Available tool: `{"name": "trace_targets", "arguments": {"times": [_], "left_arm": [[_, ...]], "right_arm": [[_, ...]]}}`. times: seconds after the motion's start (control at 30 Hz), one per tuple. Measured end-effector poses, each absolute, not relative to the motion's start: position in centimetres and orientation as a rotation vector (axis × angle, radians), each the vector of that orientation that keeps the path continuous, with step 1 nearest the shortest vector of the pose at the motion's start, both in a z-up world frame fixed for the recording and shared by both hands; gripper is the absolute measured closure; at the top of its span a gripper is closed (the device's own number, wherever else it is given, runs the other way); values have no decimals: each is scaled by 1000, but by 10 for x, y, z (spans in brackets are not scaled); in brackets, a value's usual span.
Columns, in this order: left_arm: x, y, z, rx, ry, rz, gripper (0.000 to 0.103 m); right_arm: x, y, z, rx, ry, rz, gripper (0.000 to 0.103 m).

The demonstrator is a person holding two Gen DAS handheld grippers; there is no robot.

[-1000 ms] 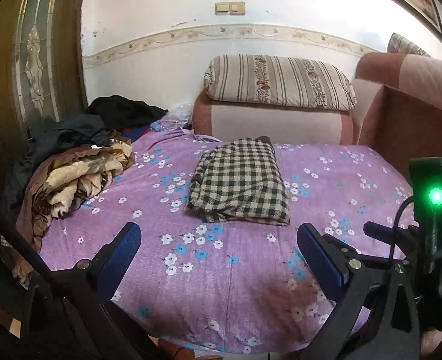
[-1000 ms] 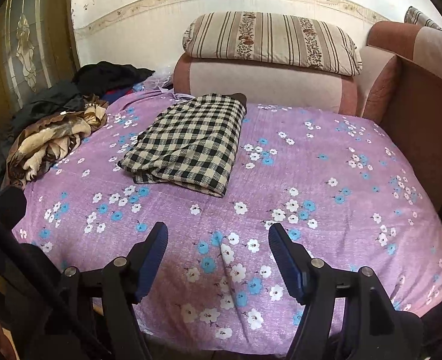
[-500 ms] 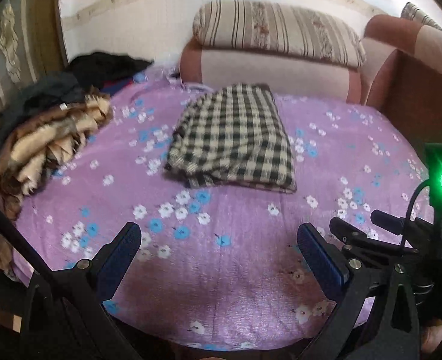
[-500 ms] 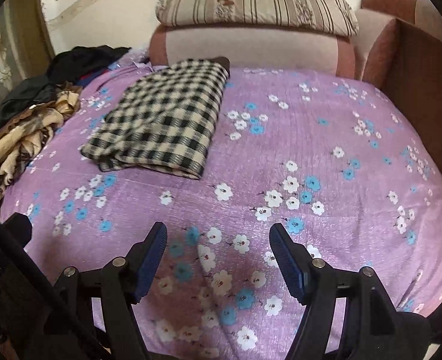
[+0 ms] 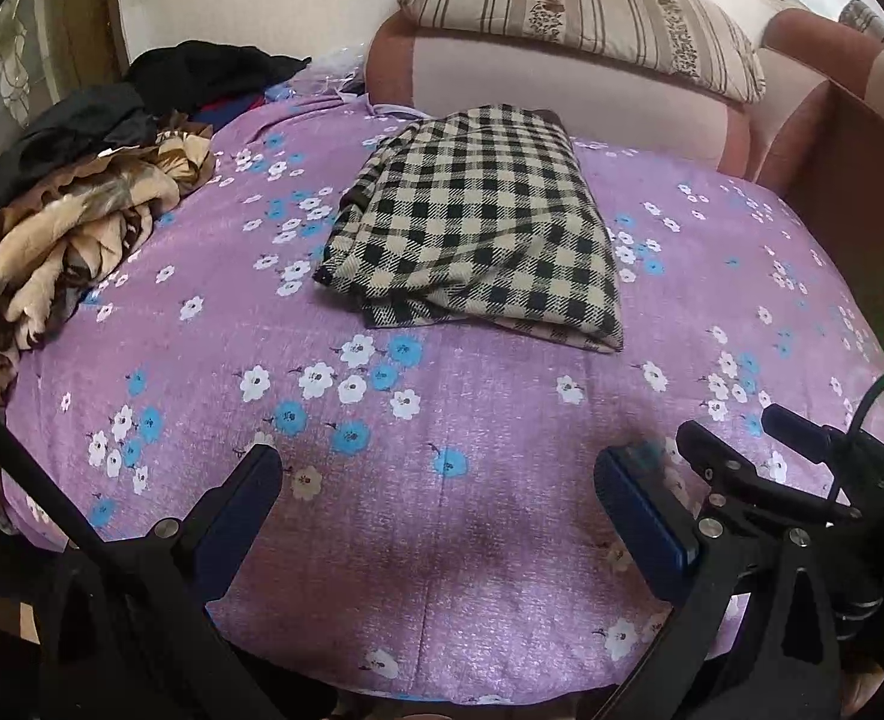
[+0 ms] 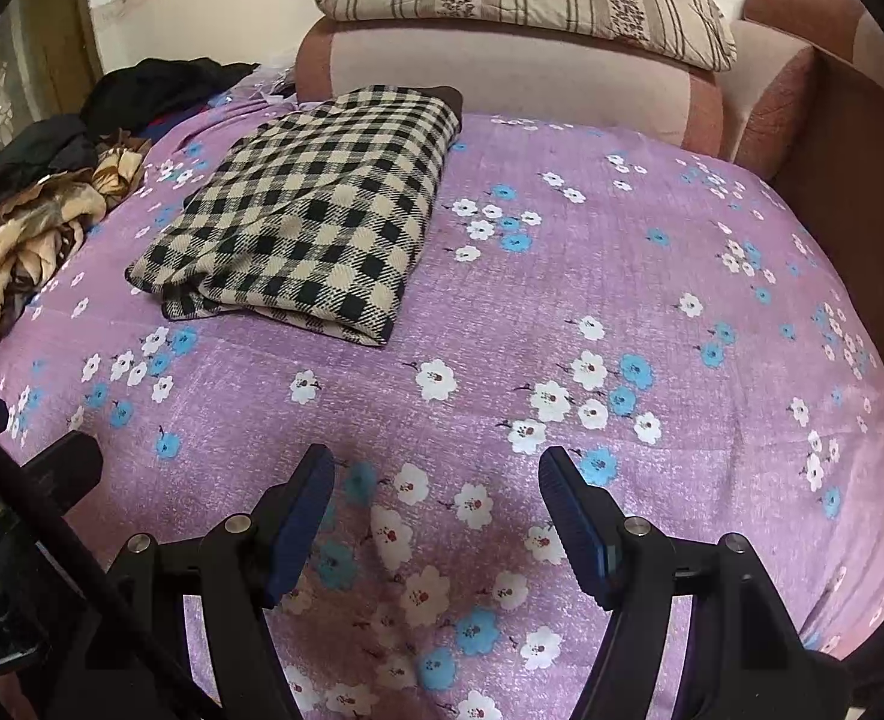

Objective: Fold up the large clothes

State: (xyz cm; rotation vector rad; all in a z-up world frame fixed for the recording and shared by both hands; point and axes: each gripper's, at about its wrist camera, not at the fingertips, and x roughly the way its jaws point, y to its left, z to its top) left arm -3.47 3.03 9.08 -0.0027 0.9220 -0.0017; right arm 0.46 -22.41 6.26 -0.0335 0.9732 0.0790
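Both grippers, left gripper [image 5: 436, 480] and right gripper [image 6: 436, 483], are held low in frame with jaws apart, nothing gripped. Mid-frame, a folded checked garment [image 5: 478, 228] is laid on the purple floral bedspread [image 5: 442, 420]; a crumpled clothes pile [image 5: 64, 228] is seen far left.

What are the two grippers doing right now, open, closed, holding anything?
left gripper: jaws open, holding nothing, above the purple sheet.
right gripper: jaws open, holding nothing; the folded checked garment lies untouched ahead.
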Motion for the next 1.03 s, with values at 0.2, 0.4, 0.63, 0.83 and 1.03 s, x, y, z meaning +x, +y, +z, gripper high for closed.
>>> {"name": "trace_targets", "arguments": {"times": [0.2,0.4,0.63,0.83,1.03], "left_arm": [[-34,35,88,-14,926,-4,0],[-32,47,85,-53,930,1,0],[-31,61,84,-101,933,5,0],[-29,68,80,-127,939,6,0],[-26,67,77,-121,946,10,0]], "right_arm": [[3,-216,63,-60,973,83,27],[5,-207,61,-91,983,84,27],[4,-187,65,-142,974,107,27],[6,-181,65,-157,974,112,27],[9,-179,62,-151,983,122,26]]}}
